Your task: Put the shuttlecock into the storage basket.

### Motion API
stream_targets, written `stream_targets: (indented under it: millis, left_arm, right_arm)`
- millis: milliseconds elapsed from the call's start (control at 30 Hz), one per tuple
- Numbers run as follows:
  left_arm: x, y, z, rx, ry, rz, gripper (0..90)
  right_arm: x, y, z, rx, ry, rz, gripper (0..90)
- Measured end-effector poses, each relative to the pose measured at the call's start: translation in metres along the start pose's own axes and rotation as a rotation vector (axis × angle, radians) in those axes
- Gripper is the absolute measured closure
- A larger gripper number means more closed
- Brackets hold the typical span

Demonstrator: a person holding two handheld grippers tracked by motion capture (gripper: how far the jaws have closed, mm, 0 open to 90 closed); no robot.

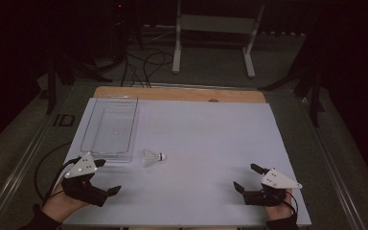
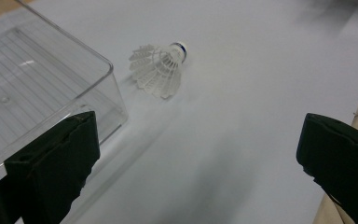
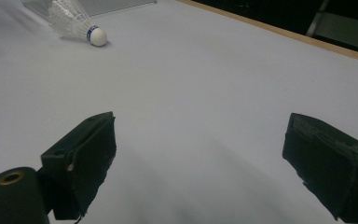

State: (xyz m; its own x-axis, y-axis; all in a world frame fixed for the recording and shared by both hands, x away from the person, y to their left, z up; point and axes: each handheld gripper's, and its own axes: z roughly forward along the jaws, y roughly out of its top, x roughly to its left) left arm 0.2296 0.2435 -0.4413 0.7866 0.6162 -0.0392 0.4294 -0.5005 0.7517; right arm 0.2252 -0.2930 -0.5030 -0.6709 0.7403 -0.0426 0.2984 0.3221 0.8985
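Note:
A white shuttlecock (image 1: 153, 156) with a blue band lies on its side on the pale mat, cork end to the right, just right of a clear plastic bin (image 1: 109, 128). In the left gripper view the shuttlecock (image 2: 159, 69) lies ahead, beside the bin's corner (image 2: 51, 79). My left gripper (image 1: 109, 176) is open near the front left of the mat, with nothing between its jaws. At the front right my right gripper (image 1: 247, 176) is open too and holds nothing. The right gripper view has the shuttlecock (image 3: 77, 23) far off at upper left.
The pale mat (image 1: 206, 139) covers a wooden table whose far edge (image 1: 182, 94) shows as a brown strip. Beyond the table stand a white frame (image 1: 211, 33) and cables on the floor. The bin holds nothing.

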Motion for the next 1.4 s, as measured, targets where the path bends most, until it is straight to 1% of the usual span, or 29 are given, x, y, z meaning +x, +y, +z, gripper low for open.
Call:
stream_targets:
  millis: [167,267,367,400,467,533,667,700,767,800,867,967,1000,1133,1167,1233,1367,1400]
  left_arm:
    - [-0.001,0.003,0.004,0.039,-0.004,0.016,0.1]
    - [-0.002,0.004,0.005,0.061,0.005,0.016,0.1]
    - [-0.001,0.006,0.007,0.074,0.001,0.007,0.2]
    - [-0.001,0.007,0.007,0.084,-0.003,0.004,0.1]
    - [-0.002,0.008,0.010,0.114,-0.004,0.015,0.1]
    - [-0.003,0.010,0.011,0.128,-0.007,0.016,0.1]
    - [-0.002,0.012,0.014,0.139,-0.009,-0.005,0.2]
    - [-0.001,0.013,0.015,0.150,-0.015,-0.010,0.2]
    - [-0.001,0.015,0.016,0.163,-0.013,-0.017,0.2]
    - [-0.001,0.017,0.016,0.176,-0.022,-0.023,0.2]
    - [-0.001,0.019,0.017,0.184,-0.031,-0.031,0.3]
    - [-0.001,0.022,0.018,0.214,-0.039,-0.025,0.3]
    - [-0.002,0.023,0.020,0.233,-0.040,-0.013,0.2]
    - [-0.004,0.026,0.023,0.264,-0.049,0.007,0.2]
    - [-0.005,0.026,0.024,0.264,-0.050,0.007,0.2]
    - [-0.006,0.028,0.026,0.284,-0.052,0.018,0.2]
    - [-0.007,0.031,0.029,0.307,-0.045,0.035,0.2]
    - [-0.007,0.032,0.030,0.316,-0.051,0.038,0.2]
  right_arm:
    - [0.000,0.000,0.000,0.001,0.002,0.001,9.5]
    - [0.000,0.000,0.000,0.002,0.002,-0.001,9.5]
    - [0.001,0.000,0.000,0.003,-0.002,-0.006,9.5]
    - [0.001,0.001,0.000,0.001,-0.002,-0.008,9.6]
    - [0.001,0.001,-0.001,-0.001,0.000,-0.009,9.6]
    - [0.001,0.001,-0.001,-0.001,0.000,-0.008,9.6]
    - [0.001,0.001,0.000,0.002,0.002,-0.006,9.6]
    - [0.001,0.001,0.000,0.003,0.002,-0.007,9.6]
    - [0.001,0.001,0.000,0.006,0.004,-0.006,9.6]
    - [0.001,0.001,0.000,0.008,0.003,-0.008,9.6]
    - [0.001,0.001,0.001,0.007,0.006,-0.011,9.6]
    - [0.001,0.001,0.001,0.011,0.007,-0.009,9.6]
    - [0.001,0.001,0.001,0.011,0.006,-0.010,9.6]
    - [0.001,0.001,0.001,0.011,0.007,-0.011,9.6]
    - [0.001,0.001,0.001,0.014,0.009,-0.011,9.6]
    - [0.001,0.001,0.001,0.015,0.009,-0.010,9.6]
    - [0.001,0.001,0.001,0.016,0.010,-0.010,9.6]
    - [0.001,0.001,0.001,0.016,0.010,-0.010,9.6]
